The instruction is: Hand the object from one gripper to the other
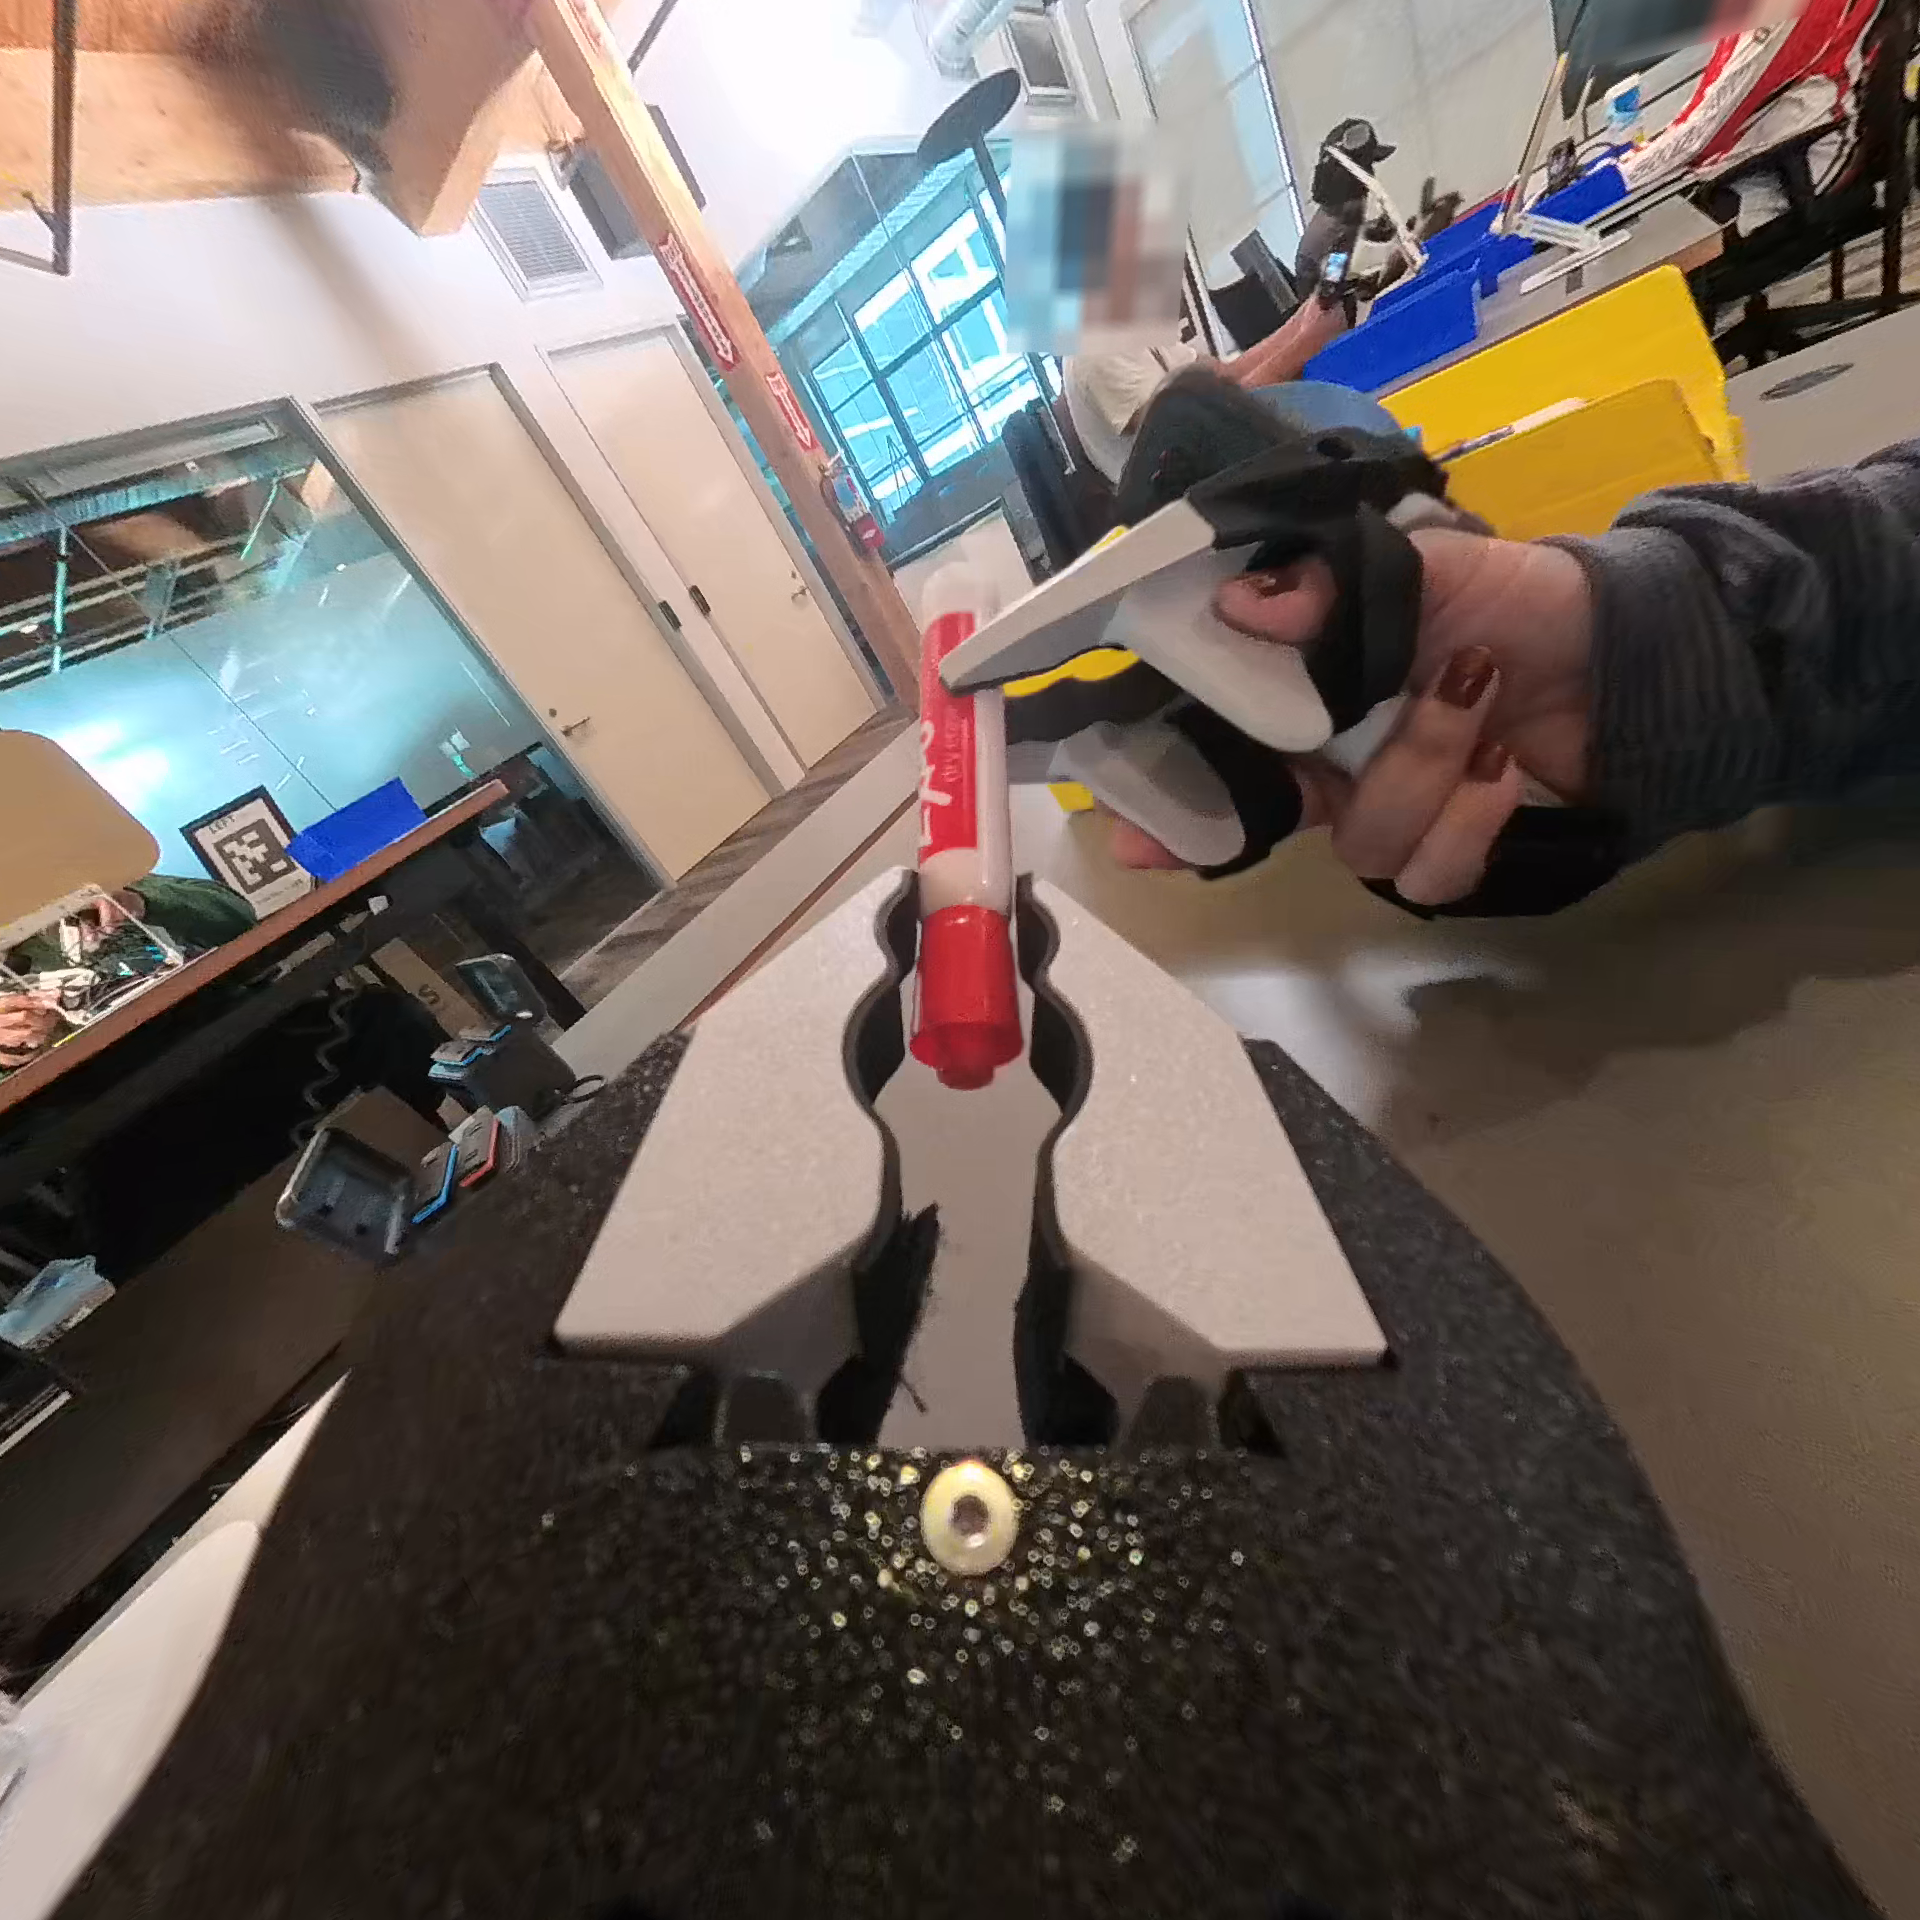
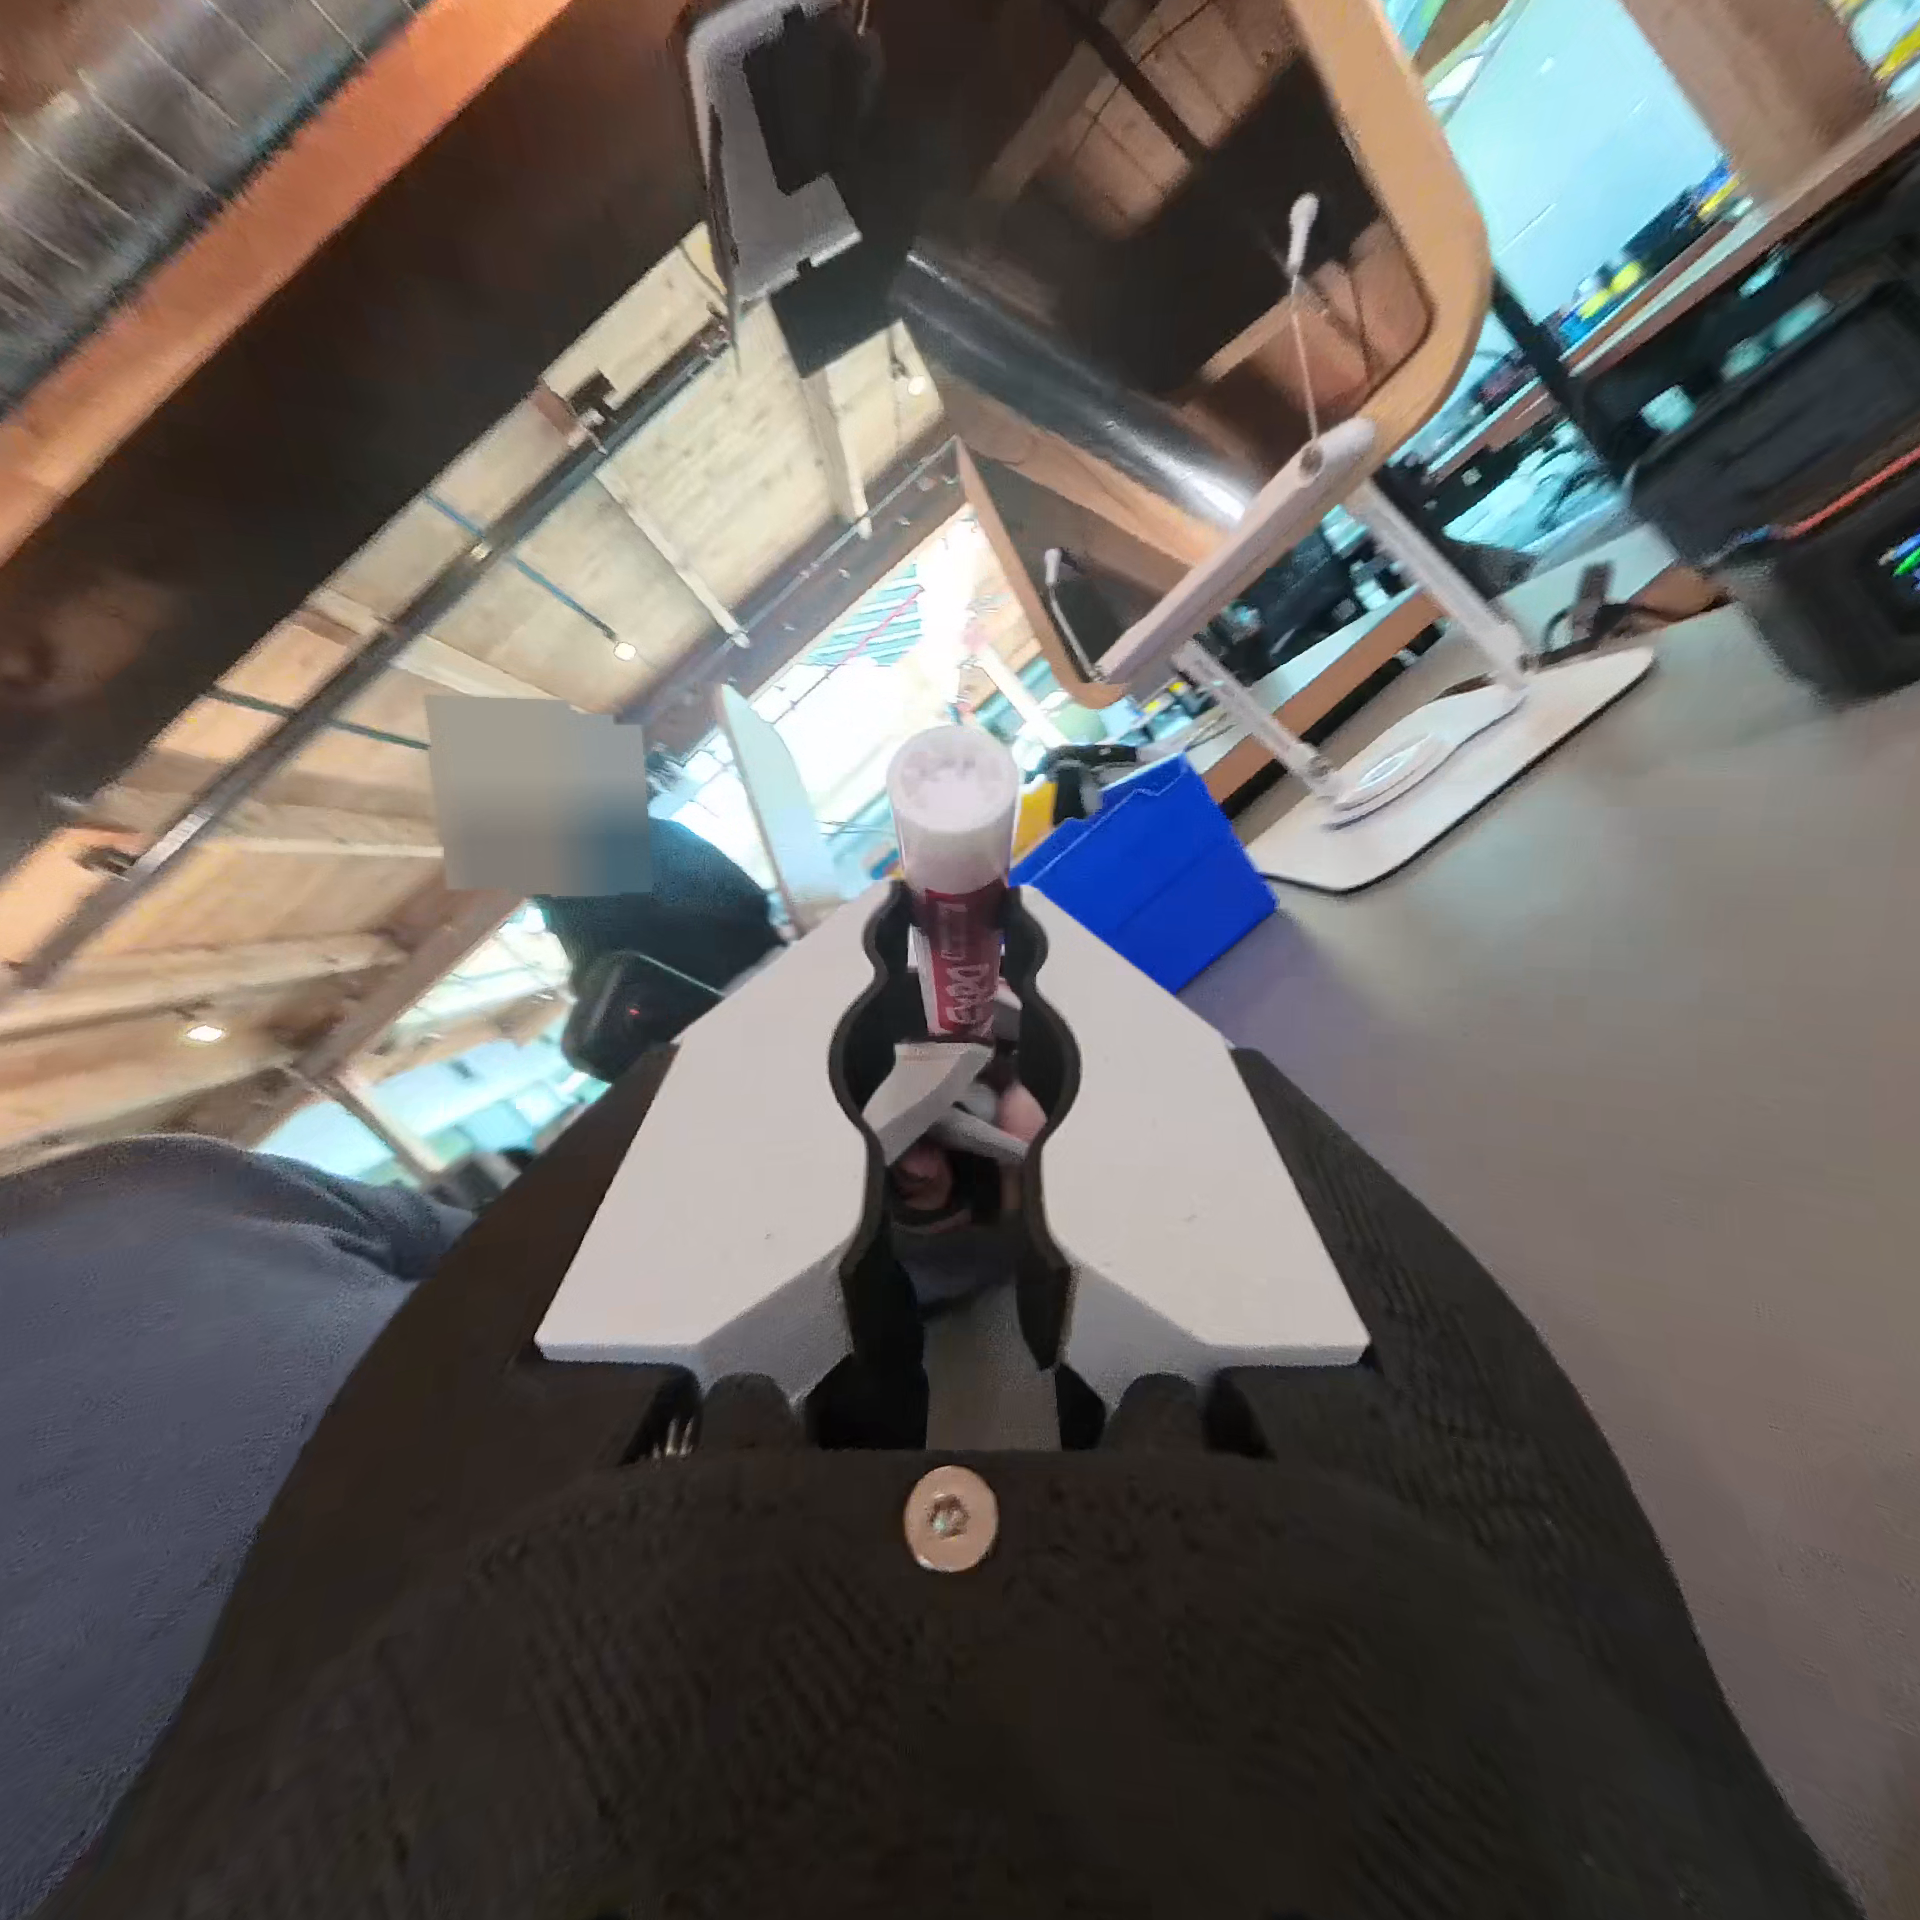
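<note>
Marker (image 1: 961,790), light, stiff and smooth-barrelled, was held above the table (image 1: 1558,1195), its red cap end pinched between the pressed-in tips of the left gripper (image 1: 966,914). Further right, the right gripper (image 1: 961,675) was closed on the labelled upper barrel, judged the surest place for a non-slip hold.

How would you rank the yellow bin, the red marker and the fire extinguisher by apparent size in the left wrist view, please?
1. Yellow bin
2. Red marker, though nearness inflates it
3. Fire extinguisher, far off
</note>
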Motion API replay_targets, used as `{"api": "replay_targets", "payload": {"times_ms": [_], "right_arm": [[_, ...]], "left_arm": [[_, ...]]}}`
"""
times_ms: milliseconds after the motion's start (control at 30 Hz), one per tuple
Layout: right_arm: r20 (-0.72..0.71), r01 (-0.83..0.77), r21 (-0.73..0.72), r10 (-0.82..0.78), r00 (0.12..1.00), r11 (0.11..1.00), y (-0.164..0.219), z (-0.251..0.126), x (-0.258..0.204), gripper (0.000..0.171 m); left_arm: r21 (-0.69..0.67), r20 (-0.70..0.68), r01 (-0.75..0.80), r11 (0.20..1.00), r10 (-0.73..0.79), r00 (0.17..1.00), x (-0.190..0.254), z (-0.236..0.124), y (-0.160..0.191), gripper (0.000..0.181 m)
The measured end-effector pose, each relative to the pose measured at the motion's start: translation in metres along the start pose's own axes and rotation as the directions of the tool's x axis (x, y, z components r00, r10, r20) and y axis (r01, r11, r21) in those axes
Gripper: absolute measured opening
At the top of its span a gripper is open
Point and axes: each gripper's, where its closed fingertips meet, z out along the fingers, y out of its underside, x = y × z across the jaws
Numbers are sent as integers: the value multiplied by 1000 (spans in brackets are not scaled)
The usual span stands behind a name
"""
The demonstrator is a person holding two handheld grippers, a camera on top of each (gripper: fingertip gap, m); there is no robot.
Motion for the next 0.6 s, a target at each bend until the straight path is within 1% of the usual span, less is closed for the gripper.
{"api": "replay_targets", "payload": {"times_ms": [33, 200, 267, 333, 400, 433, 500, 600], "right_arm": [[-19, 35, 3, -34, 999, 999, -2, -1, 0, 17], [-107, 147, 22, -144, 984, 989, -17, -10, 5, 16], [-193, 264, -25, -264, 945, 964, -19, -14, 12, 17], [-265, 403, -118, -420, 868, 908, -18, -15, 15, 17], [-305, 535, -240, -586, 751, 810, -15, -15, 18, 17], [-314, 597, -309, -672, 671, 740, -13, -16, 19, 17], [-290, 685, -451, -820, 493, 572, -5, -16, 24, 17], [-187, 744, -598, -954, 234, 300, 7, -14, 26, 17]], "left_arm": [[5, 6, 1, 1000, -1, 1000, -1, 0, -1, 18], [-17, -14, 67, 998, -68, 998, 0, 2, 3, 57], [-13, -23, 103, 995, -104, 994, 0, 2, 2, 60], [-7, -24, 153, 988, -153, 988, -2, 1, 0, 60], [8, -47, 221, 975, -220, 974, -2, 1, -6, 60], [17, -54, 257, 966, -256, 965, -2, 0, -10, 60], [32, -63, 297, 954, -294, 954, -3, -1, -16, 60], [35, -56, 264, 964, -262, 963, 0, 0, -22, 51]]}}
